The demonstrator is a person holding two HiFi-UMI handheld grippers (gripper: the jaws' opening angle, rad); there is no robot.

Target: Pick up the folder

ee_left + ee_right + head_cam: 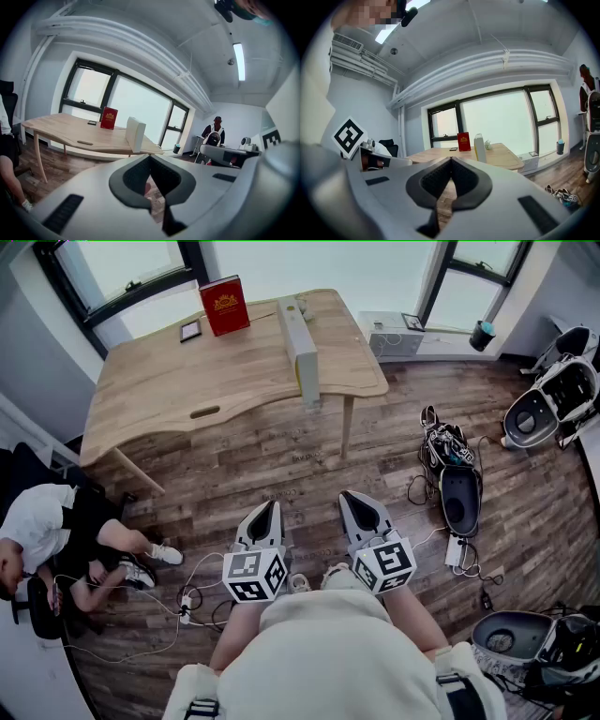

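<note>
Jaws closed, empty, on your left gripper (266, 510) and right gripper (353, 498). Well apart from both, white upright folder (302, 348) stands on light wooden table (169, 381).

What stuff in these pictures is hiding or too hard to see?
- Gold print on the red book: too small to read in every view.
- Small dark thing on the table: too small to name.
- Inside of the white folder: only its outside shows.
- Seated person: cut off by the head view's left edge.
- Standing person in the left gripper view: far off, too small for detail.
</note>
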